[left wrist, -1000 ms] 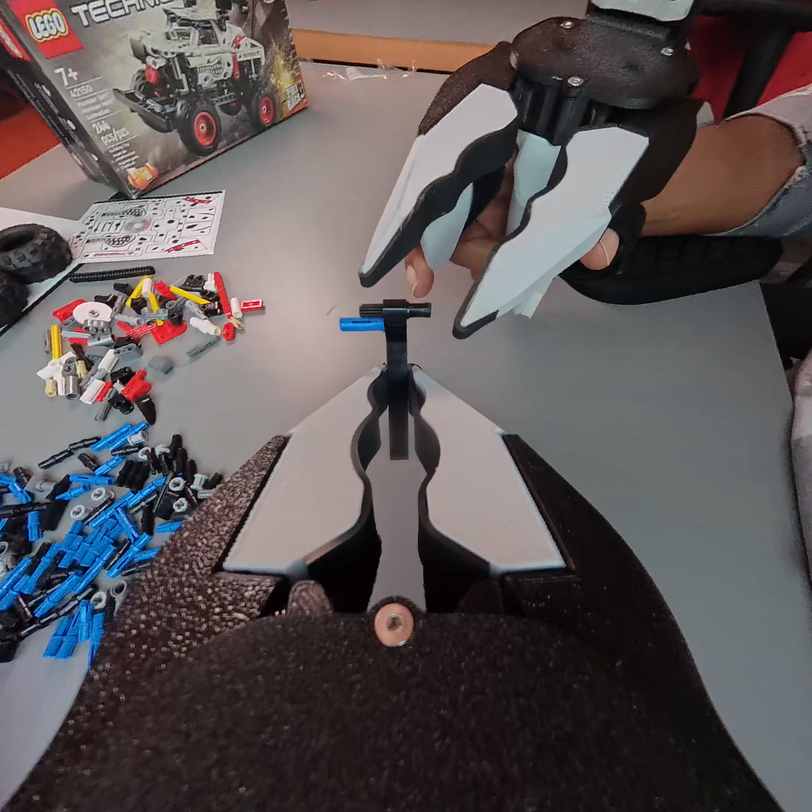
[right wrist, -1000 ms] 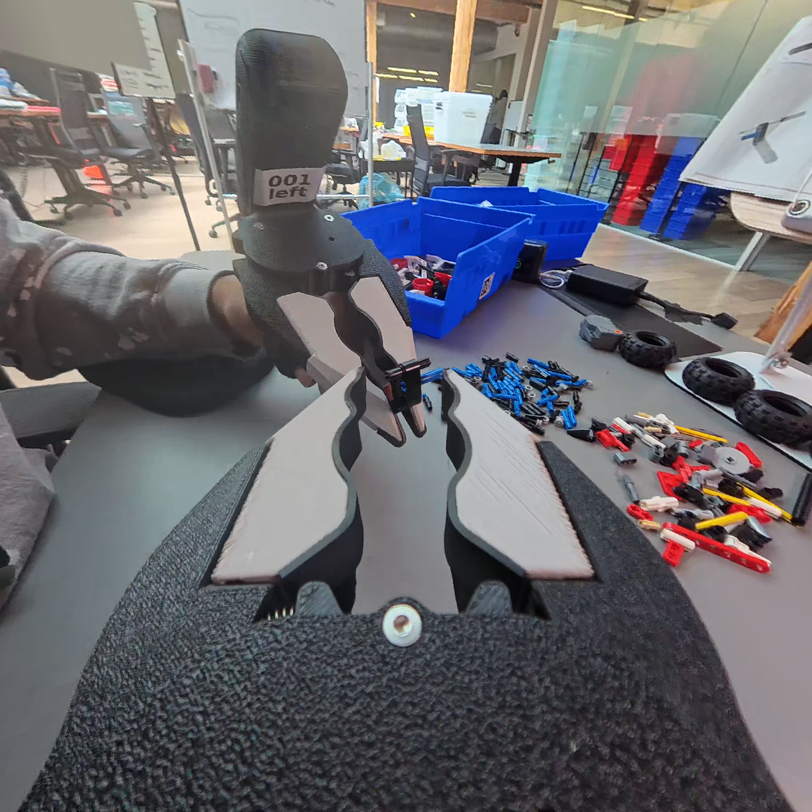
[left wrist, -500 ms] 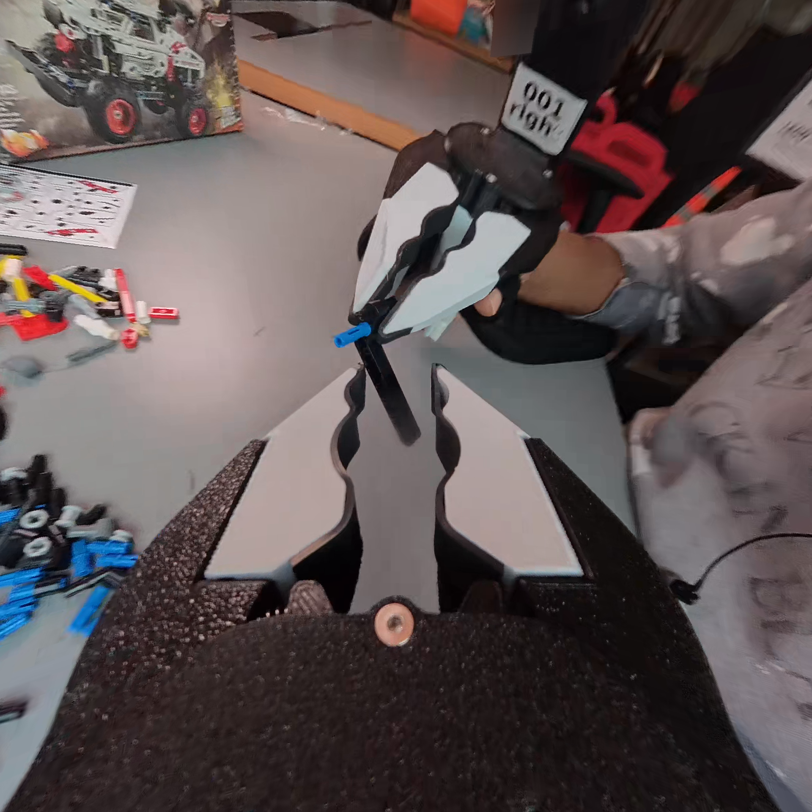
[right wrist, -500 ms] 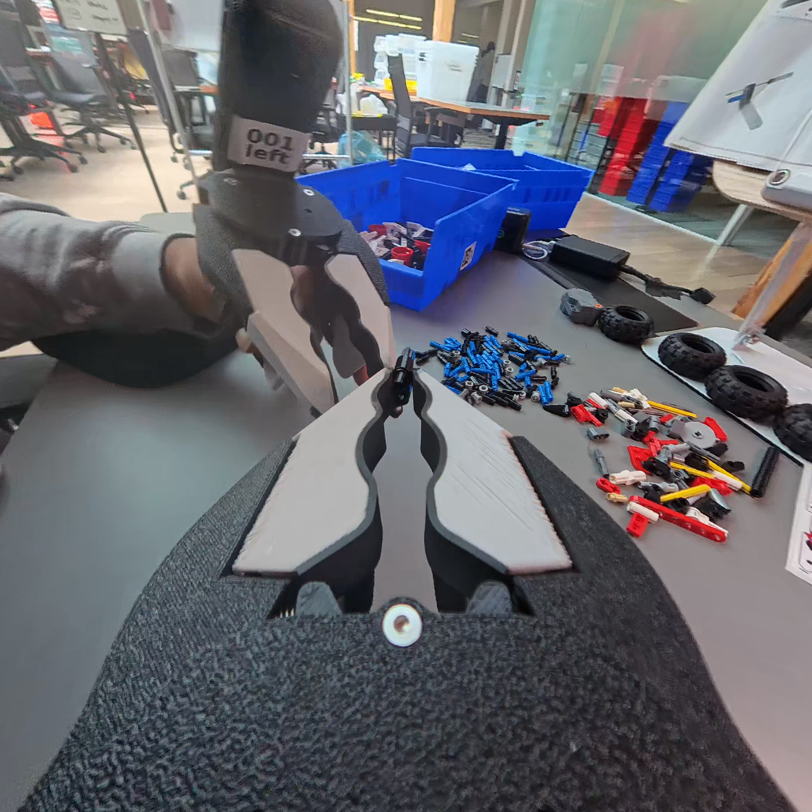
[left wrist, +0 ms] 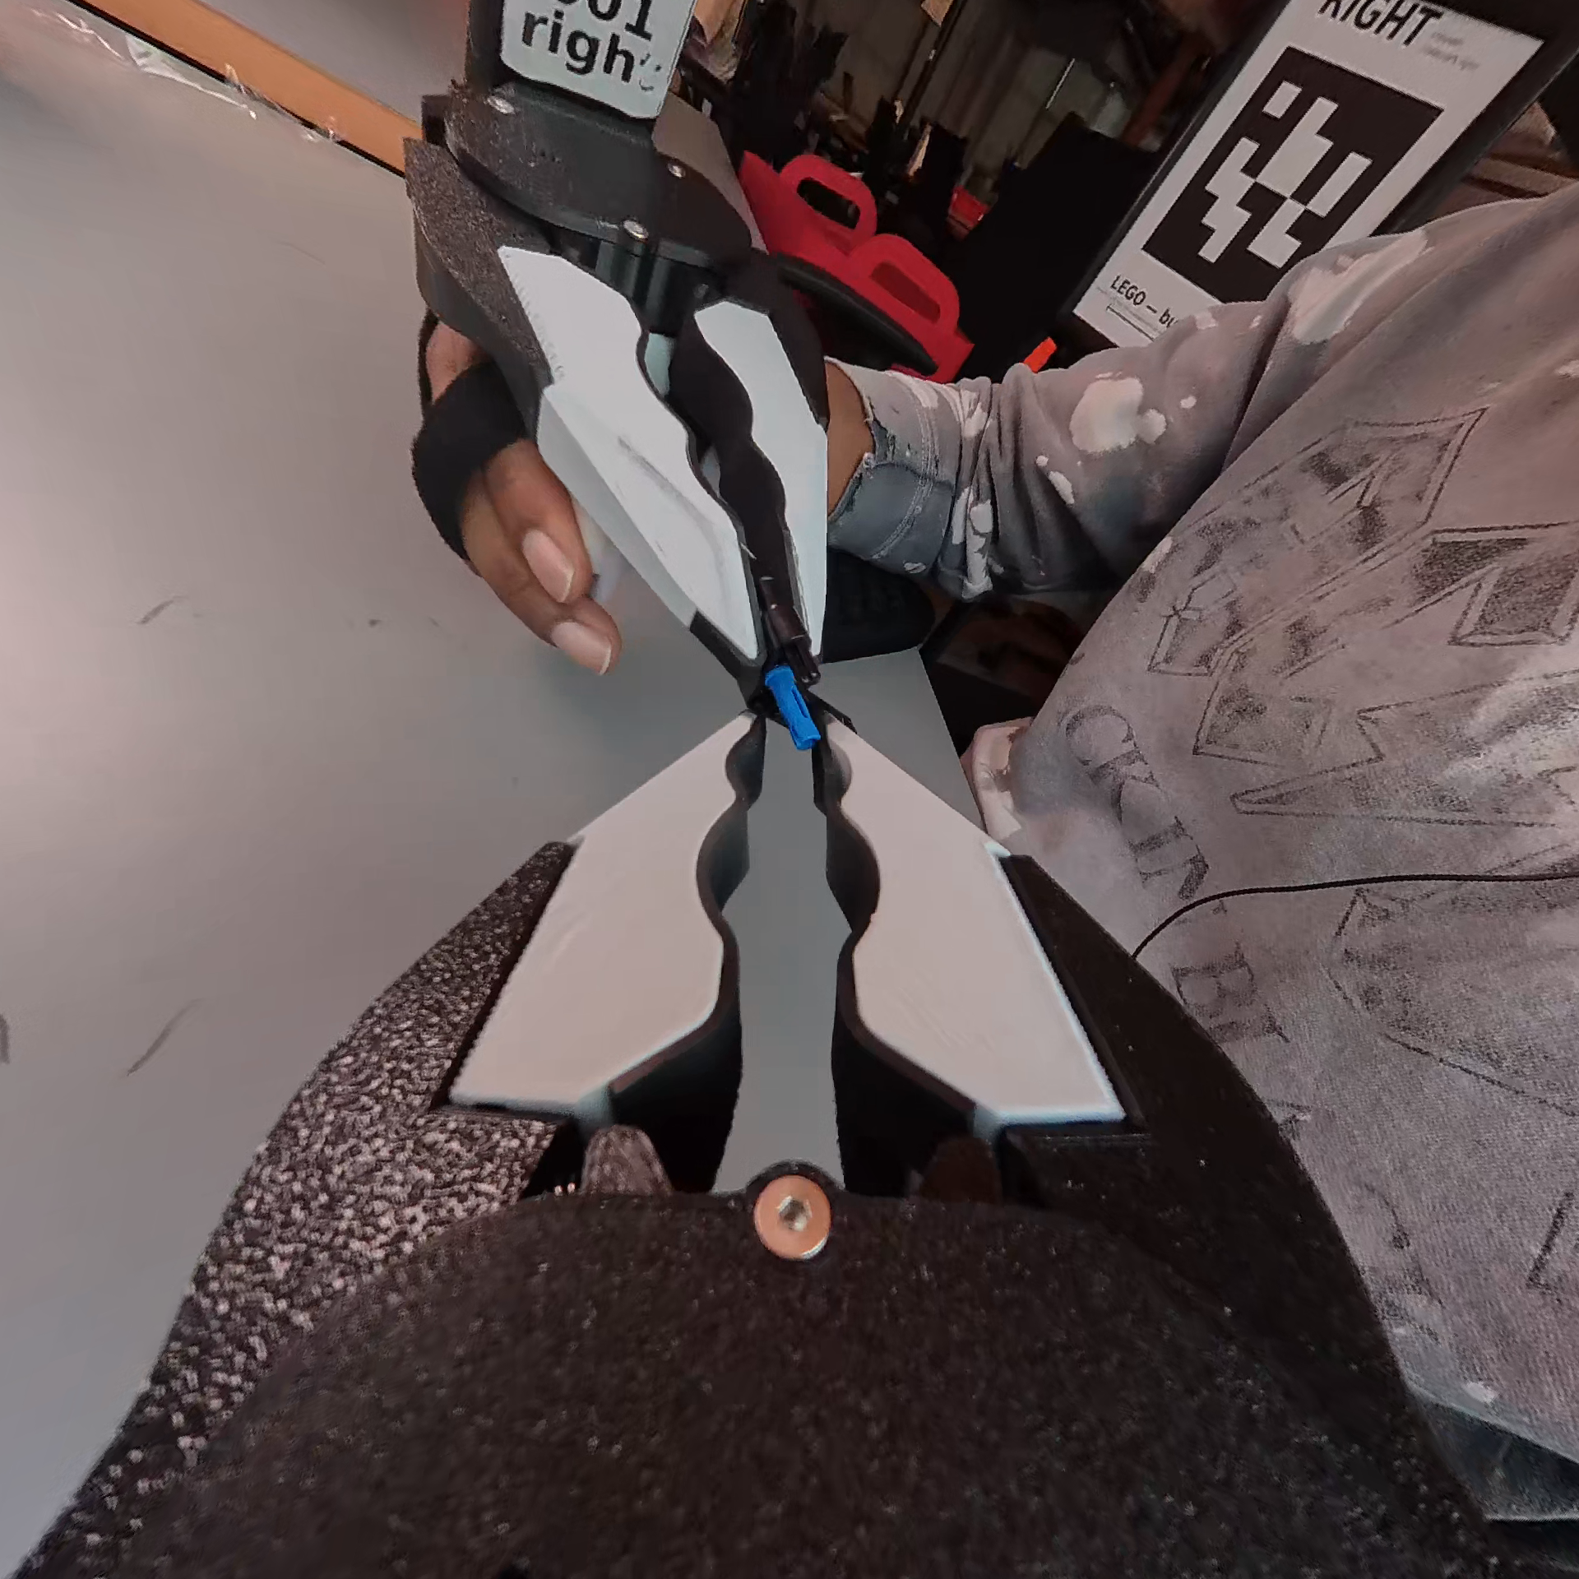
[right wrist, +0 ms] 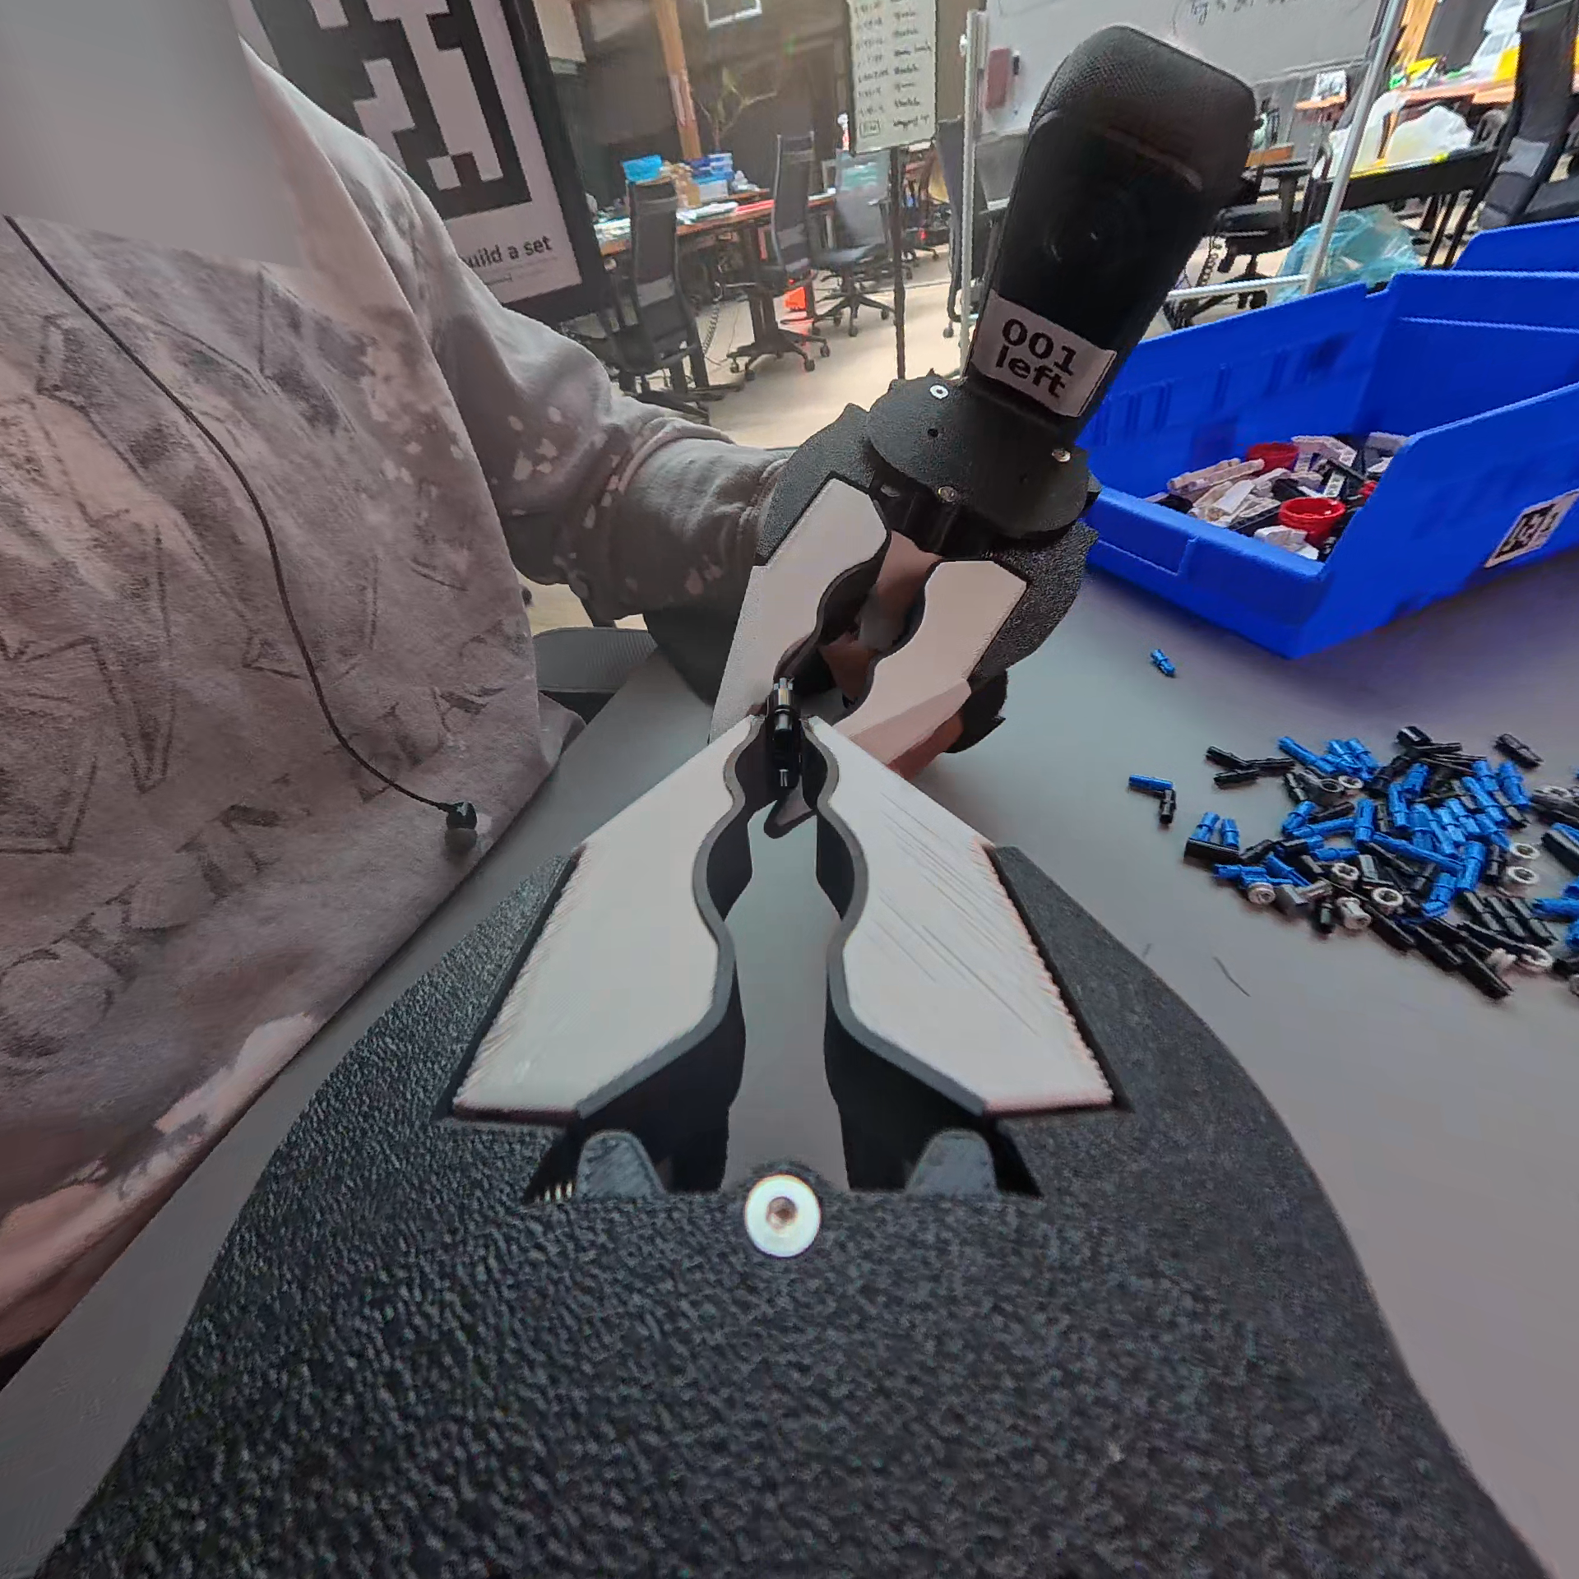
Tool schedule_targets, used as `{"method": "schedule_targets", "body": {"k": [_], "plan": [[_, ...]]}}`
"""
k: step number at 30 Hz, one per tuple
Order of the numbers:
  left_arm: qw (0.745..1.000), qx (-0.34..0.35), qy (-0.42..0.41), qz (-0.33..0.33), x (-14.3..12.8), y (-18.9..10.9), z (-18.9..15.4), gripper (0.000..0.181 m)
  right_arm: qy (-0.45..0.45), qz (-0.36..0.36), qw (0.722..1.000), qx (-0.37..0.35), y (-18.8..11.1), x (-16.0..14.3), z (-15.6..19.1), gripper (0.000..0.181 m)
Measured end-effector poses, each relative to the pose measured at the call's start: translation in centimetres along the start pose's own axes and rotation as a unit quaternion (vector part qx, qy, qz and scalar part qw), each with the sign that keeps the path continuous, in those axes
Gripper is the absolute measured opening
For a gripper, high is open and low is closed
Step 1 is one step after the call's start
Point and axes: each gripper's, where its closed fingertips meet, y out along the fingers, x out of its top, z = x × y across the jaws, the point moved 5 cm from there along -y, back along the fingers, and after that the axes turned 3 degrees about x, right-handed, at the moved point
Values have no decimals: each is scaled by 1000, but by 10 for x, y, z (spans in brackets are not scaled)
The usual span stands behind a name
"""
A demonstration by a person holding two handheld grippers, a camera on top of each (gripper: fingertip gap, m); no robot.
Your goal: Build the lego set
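A small black Lego piece (right wrist: 781, 733) with a blue pin (left wrist: 791, 707) on its end is held above the grey table (left wrist: 214, 598), close to the person's chest. My right gripper (right wrist: 781, 724) is shut on the black piece; it also shows in the left wrist view (left wrist: 782, 639), coming down from above. My left gripper (left wrist: 788, 724) meets it tip to tip, and its jaws stand narrow around the blue pin. It shows in the right wrist view (right wrist: 795, 709) just behind the piece. How the black piece and the pin join is hidden by the fingertips.
A blue bin (right wrist: 1282, 564) with loose parts stands at the back right. A pile of blue and black pins (right wrist: 1401, 846) lies on the table to the right. The person's grey sweatshirt (left wrist: 1282, 769) is right beside the grippers. A marker board (left wrist: 1282, 154) stands behind. Both grippers' tips are close together, under 4 cm apart.
The black piece has passed from my left gripper to my right one. Both grippers have swung toward the person's body, and my left jaws, open half a second ago, have narrowed around the blue pin.
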Motion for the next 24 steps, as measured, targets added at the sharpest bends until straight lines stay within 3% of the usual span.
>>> {"method": "schedule_targets", "body": {"k": [6,13,17,24], "plan": [[997,43,-37,-61,11,-6,16,6,10,-52,995,-90,-15,4,-15,8],[977,112,-87,-156,24,-27,37,0,10,-81,968,-238,-32,14,-39,13],[969,156,-77,-177,28,-35,43,0,67,-71,965,-244,-31,9,-44,26],[954,264,-46,-136,20,-49,61,0,93,30,948,-304,-31,-21,-59,17]]}}
